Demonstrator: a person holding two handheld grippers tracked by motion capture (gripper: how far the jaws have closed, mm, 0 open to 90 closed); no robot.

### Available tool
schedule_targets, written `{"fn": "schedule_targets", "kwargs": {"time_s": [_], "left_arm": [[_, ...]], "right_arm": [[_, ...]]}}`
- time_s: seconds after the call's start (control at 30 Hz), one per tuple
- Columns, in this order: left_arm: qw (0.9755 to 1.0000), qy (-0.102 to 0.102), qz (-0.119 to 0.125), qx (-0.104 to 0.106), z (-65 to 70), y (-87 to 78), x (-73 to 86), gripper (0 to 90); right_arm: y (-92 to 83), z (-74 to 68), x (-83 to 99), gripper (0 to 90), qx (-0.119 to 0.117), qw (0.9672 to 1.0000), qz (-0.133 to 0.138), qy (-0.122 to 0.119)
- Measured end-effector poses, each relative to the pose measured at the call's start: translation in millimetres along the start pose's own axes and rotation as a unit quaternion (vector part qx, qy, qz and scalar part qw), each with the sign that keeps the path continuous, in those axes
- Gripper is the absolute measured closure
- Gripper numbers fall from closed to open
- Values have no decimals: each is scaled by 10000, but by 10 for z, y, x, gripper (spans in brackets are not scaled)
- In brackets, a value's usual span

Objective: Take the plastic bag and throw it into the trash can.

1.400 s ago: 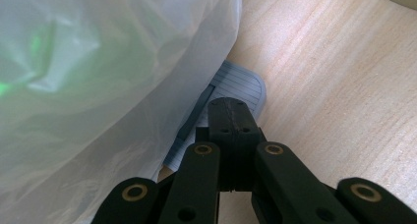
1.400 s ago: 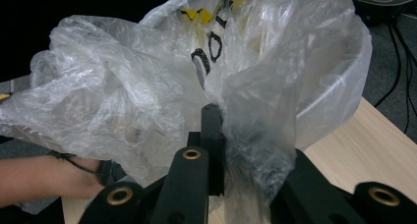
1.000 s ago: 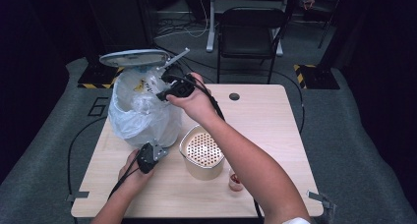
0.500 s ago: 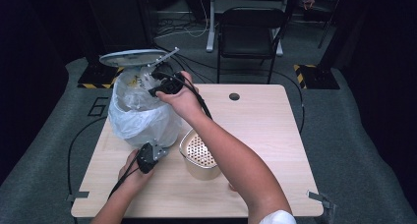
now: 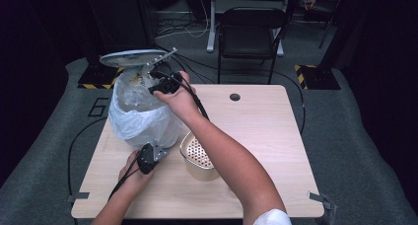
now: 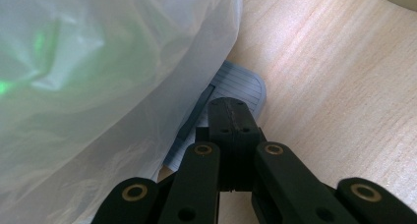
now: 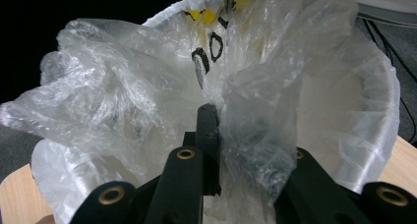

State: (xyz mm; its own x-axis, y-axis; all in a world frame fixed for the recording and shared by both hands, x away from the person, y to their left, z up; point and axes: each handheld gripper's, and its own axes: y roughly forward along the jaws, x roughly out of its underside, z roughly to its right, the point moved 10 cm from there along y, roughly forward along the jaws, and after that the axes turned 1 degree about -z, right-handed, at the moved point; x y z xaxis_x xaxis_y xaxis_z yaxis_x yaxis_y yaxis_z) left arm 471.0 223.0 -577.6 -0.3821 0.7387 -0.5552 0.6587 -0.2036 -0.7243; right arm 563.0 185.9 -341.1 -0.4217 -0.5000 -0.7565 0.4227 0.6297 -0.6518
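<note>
Right tongs (image 7: 231, 135) moved over the bin (image 5: 143, 121), pinching crumpled plastic (image 7: 255, 116).

Black claws (image 6: 231, 135), brass rivets, white sleeve (image 5: 271, 218)

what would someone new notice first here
The white bin lined with a crinkly clear plastic bag stands at the table's left, its lid tipped up behind. The right hand-held gripper reaches into its mouth with bag film between its jaws, while the left hand-held gripper rests shut on the bin's pedal. A perforated tan container sits nearby.
</note>
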Motion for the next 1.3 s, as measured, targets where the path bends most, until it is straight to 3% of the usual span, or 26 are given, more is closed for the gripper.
{"fn": "schedule_targets", "kwargs": {"time_s": [0.07,0.13,0.23,0.67,1.0,1.3], "left_arm": [[10000,32,2,6,-2,1,-2,900],[10000,-4,-16,-10,-2,-2,4,900],[10000,29,9,-5,-1,2,-3,900],[10000,29,-12,14,-7,-2,1,900],[10000,20,-4,12,-6,-1,0,900],[10000,10,7,9,-4,0,-1,900]], "right_arm": [[17,1,3,695,34,10000,13,-62],[35,-19,9,540,-23,10000,11,67],[29,-6,2,444,117,9998,114,149],[-165,58,93,421,101,9999,124,48],[-454,79,249,390,124,9998,165,-43],[-671,169,445,370,296,9990,264,-195]]}}
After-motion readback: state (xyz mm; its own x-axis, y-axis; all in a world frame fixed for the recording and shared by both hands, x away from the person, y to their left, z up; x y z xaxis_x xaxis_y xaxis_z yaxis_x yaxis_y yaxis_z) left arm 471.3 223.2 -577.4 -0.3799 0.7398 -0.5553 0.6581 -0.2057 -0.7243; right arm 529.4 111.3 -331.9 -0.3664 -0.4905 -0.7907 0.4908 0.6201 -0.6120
